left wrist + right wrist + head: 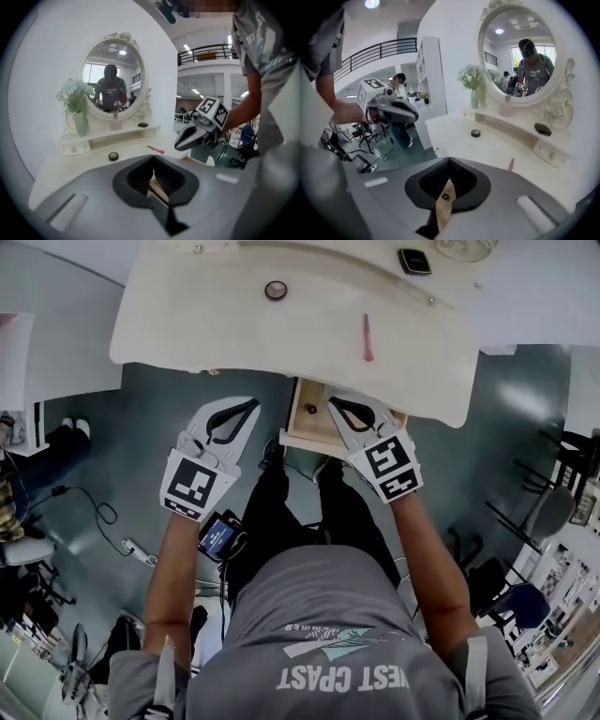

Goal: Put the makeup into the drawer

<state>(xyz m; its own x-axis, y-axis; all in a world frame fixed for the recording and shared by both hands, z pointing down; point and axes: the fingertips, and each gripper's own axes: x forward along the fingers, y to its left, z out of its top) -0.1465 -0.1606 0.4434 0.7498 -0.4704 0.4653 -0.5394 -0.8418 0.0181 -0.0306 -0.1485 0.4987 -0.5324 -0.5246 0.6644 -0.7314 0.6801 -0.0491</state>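
Observation:
A pink makeup stick lies on the white dressing table, right of a small round black compact. Under the table's front edge a light wooden drawer stands open, with a small dark item inside. My left gripper hangs shut and empty just left of the drawer. Over the drawer my right gripper is shut too, holding nothing. The left gripper view shows the stick, the compact and the right gripper. The stick lies beyond my shut right gripper.
An oval mirror stands at the table's back over a low shelf bearing a vase of white flowers, a pink bottle and a dark flat case. The person's legs are under the drawer. Chairs and cables lie on the floor around.

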